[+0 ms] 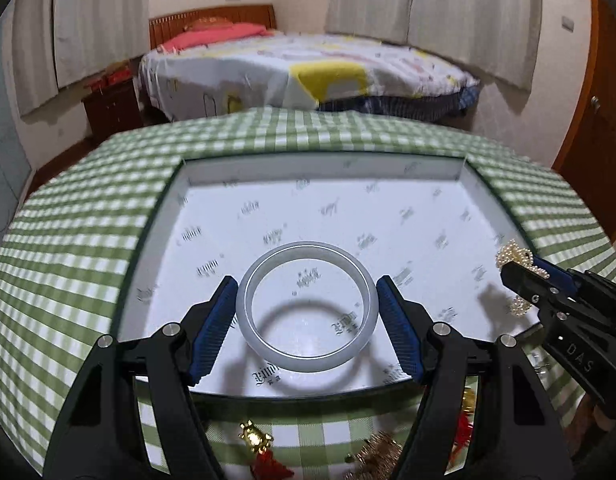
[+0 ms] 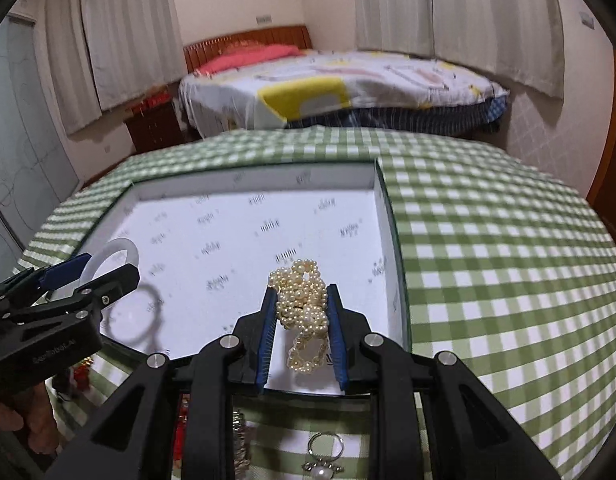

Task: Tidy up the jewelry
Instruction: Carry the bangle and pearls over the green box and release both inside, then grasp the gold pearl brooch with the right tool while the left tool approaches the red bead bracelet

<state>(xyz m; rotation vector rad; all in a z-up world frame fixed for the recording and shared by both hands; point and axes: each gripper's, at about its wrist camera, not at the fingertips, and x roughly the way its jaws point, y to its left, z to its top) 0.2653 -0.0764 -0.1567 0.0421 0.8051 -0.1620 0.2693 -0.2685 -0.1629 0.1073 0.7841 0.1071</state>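
Observation:
My left gripper (image 1: 307, 286) is shut on a pale white bangle (image 1: 308, 354), which hangs above the near part of a shallow white box (image 1: 407, 184) lined with printed paper. The bangle's shadow falls on the paper below it. My right gripper (image 2: 302, 294) is shut on a bunched pearl necklace (image 2: 304, 304), held over the right half of the same box (image 2: 308, 178). Each gripper shows in the other's view: the right gripper (image 1: 521, 276) with its pearl necklace (image 1: 511, 254) at the left wrist view's right edge, the left gripper (image 2: 104, 276) with the bangle (image 2: 124, 250) at the right wrist view's left edge.
The box lies on a table under a green checked cloth (image 2: 487, 260). Near the front edge lie loose pieces: a gold charm (image 1: 254, 436), red ornaments (image 1: 268, 466), a pearl ring (image 2: 323, 458). A bed (image 1: 308, 68) stands beyond the table. A hand (image 2: 32, 420) holds the left gripper.

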